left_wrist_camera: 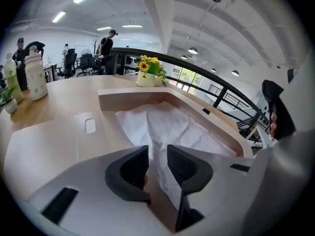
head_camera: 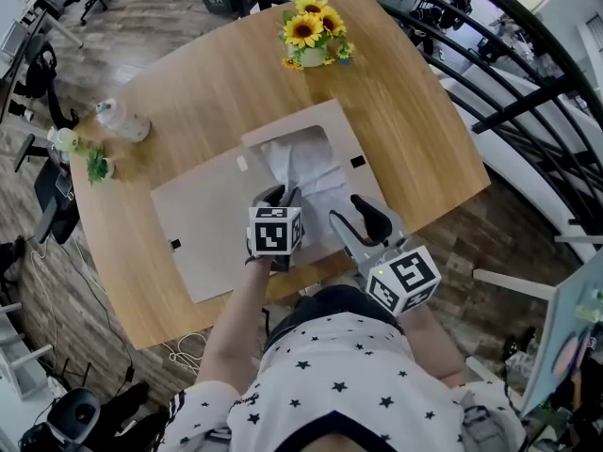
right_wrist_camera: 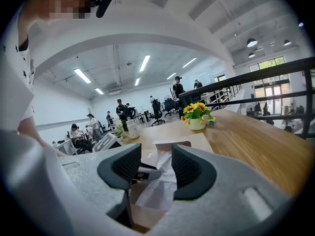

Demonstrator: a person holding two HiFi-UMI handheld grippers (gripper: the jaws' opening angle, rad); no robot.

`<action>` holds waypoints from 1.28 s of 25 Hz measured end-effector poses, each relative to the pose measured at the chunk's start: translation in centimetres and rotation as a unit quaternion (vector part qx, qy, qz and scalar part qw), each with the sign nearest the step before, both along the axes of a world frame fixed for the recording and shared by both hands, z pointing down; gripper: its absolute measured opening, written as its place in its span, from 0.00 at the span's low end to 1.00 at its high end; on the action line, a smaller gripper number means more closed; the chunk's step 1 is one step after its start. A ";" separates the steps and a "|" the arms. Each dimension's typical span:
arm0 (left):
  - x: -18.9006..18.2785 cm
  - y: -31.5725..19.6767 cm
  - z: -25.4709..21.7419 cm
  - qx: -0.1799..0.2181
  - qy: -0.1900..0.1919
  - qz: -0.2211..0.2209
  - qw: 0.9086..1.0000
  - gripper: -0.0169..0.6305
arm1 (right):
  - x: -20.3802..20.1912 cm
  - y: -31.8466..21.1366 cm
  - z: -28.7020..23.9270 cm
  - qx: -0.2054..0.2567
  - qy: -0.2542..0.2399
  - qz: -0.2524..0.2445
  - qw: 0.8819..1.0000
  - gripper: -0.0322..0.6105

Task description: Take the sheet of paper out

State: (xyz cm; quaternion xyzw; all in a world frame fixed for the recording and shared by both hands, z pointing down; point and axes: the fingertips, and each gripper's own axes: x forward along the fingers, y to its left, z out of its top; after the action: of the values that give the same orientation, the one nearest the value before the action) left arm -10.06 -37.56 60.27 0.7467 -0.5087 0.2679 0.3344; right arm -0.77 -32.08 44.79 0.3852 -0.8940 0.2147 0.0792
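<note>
A crumpled white sheet of paper (head_camera: 306, 169) lies in the tray of an open, flat cardboard box (head_camera: 207, 224) on the wooden table (head_camera: 217, 83). My left gripper (head_camera: 283, 196) is at the near end of the sheet. In the left gripper view, a raised fold of the paper (left_wrist_camera: 170, 127) runs between the narrow jaws of the left gripper (left_wrist_camera: 157, 163), which are shut on it. My right gripper (head_camera: 350, 213) hovers just right of the box's near corner. It is open, with nothing between the jaws (right_wrist_camera: 156, 168), and the paper (right_wrist_camera: 155, 193) lies below them.
A pot of sunflowers (head_camera: 314, 31) stands at the far side of the table. At the left edge are a white bottle (head_camera: 122, 121) and a small plant (head_camera: 89, 158). A black railing (head_camera: 509, 111) runs beyond the table's right side. People and office chairs are far behind.
</note>
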 end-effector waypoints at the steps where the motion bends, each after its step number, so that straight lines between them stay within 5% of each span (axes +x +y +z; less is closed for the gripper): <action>1: 0.0 0.0 0.3 -0.005 -0.002 0.000 1.000 0.20 | 0.0 -0.1 0.0 -0.001 -0.001 0.000 1.000 0.33; 13: 0.1 -0.4 1.2 -0.027 -0.030 0.008 0.999 0.18 | -0.2 -0.2 0.2 -0.002 -0.005 -0.003 1.000 0.33; 32: -0.8 -0.5 0.9 -0.006 -0.068 -0.008 0.998 0.04 | 0.9 1.6 -0.8 0.006 -0.006 0.005 1.000 0.32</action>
State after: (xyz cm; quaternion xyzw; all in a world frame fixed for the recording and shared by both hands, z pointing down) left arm -10.89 -38.08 61.16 0.7206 -0.5349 0.3184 0.3054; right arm 0.16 -30.43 44.02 0.3885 -0.8940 0.2119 0.0707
